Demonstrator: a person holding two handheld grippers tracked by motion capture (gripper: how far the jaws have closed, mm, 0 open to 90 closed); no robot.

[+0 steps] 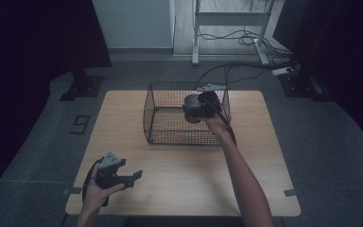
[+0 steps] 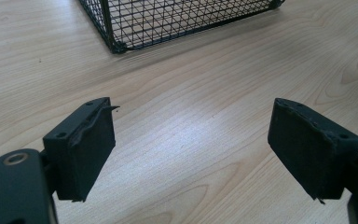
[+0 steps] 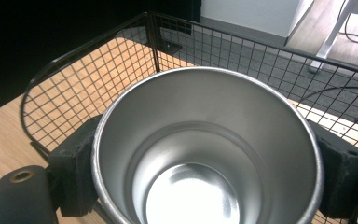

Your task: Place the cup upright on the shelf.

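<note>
Grey carpeted floor (image 1: pixel 38 142) is seen around a light wooden table (image 1: pixel 179 189), with a desk frame and loose cables noted on the floor beyond its far edge.

At the near left of the table, the left gripper (image 1: pixel 131 177) is held low above the wood by the person's left hand (image 1: pixel 94 191). In the left gripper view its jaws are observed standing wide apart, with nothing between the pads (image 2: pixel 86 149); bare tabletop is visible in the gap. A near corner of the black wire mesh basket (image 2: pixel 116 32) is recorded ahead of these jaws, well apart from them.

Toward the middle and far side of the table, the wire mesh basket (image 1: pixel 170 113) is found standing upright, open at the top.

Further right, the right gripper (image 1: pixel 194 108) is held at the basket's right end, at about rim level. A stainless steel cup (image 3: pixel 205 154) is clamped between its jaws, one pad (image 3: pixel 77 172) pressed against each side of the cup wall just below the rim. The jaws are thus partly closed upon the cup. The cup's open mouth is turned toward the gripper's camera, and its polished interior and base are visible. In the high view the cup (image 1: pixel 191 106) is seen within the basket's outline, clear of the basket floor.
</note>
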